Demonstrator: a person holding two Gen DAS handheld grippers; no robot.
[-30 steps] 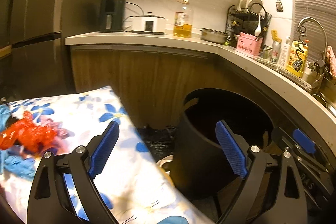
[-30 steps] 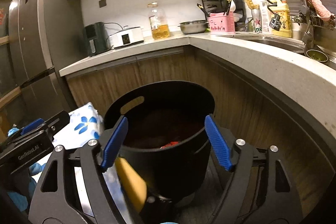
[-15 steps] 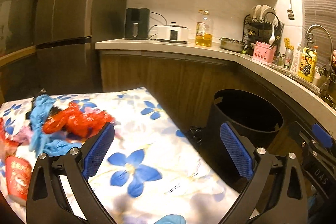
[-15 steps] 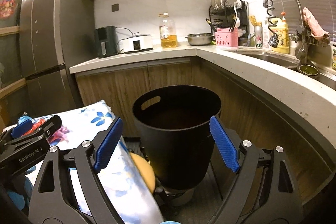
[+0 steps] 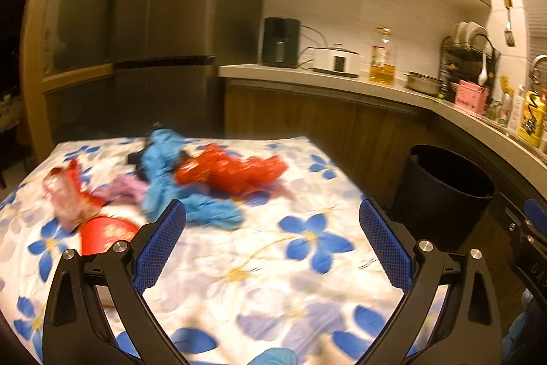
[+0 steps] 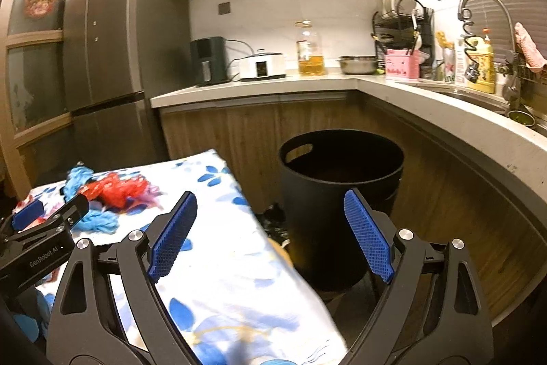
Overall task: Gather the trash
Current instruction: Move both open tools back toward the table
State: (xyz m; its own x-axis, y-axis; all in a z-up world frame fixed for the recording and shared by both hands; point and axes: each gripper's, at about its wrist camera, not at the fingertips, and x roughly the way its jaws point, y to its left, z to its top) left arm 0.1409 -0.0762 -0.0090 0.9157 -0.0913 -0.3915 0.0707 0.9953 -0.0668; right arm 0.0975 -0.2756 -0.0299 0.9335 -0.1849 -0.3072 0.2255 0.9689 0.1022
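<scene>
Between the blue pads of the left tongs (image 5: 272,245) nothing is held; the jaws stand wide over the flowered cloth of the counter (image 5: 301,265), having just finished opening; the right tongs (image 6: 270,236) are likewise spread and empty, their jaws having just been opening too, and they point partly over the counter's edge and partly at the black bin (image 6: 338,194), which stands on the floor just beside the counter, under the kitchen worktop (image 6: 427,112).

Beyond the left tongs lies the trash, bunched toward the far side of the counter: a crumpled blue wrapper (image 5: 167,173), a red crinkled wrapper (image 5: 236,170) lying against it, a pale pinkish packet (image 5: 65,197) to the left, and a red round lid or cup (image 5: 106,233) nearest the left pad; the picture is blurred, so finer detail cannot be told.

The step in hand appears to be reaching for the next piece; it would go best with the left tongs taking the nearest loose item, jaws kept wide until both pads pass either side of it, then closing low enough to catch the crumpled film without pinching the cloth; the blue and red wrappers overlap, so a grip on one may drag the other; the right tongs, nearer the bin, might wait clear of the left one's path.
</scene>
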